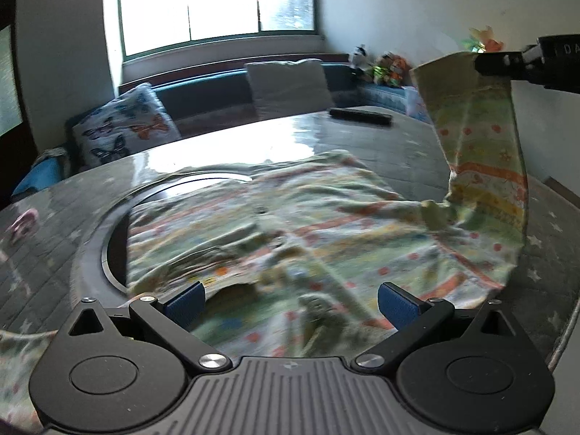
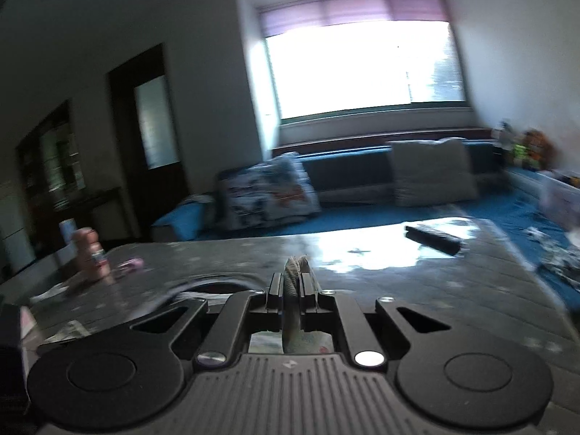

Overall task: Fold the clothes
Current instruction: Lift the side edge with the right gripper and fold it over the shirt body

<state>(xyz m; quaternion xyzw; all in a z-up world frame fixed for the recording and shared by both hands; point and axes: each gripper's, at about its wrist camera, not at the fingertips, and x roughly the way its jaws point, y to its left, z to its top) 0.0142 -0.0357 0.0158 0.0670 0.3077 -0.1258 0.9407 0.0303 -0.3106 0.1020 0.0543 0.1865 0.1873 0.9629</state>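
A pale green cotton garment printed with orange stripes and red dots (image 1: 275, 239) lies spread and rumpled across the glossy grey round table (image 1: 380, 137), its near hem just under your left gripper (image 1: 290, 304) and one long part pulled up off the cloth at the right. Your right gripper (image 1: 487, 65) has its jaws pinched tight on the top edge of that raised part, holding it high above the table's right side; in the right wrist view a thin ridge of fabric stands clamped between the closed fingers (image 2: 279, 290). Your left gripper hangs with jaws wide apart over the near edge, gripping nothing. The step looks like the first fold: the lifted part is ready to be carried across the body. Next, judge where it should land, sweep it leftwards and lay it flat, perhaps pinning the near hem with the left. A black bar-shaped object (image 1: 360, 117) lies at the far side.
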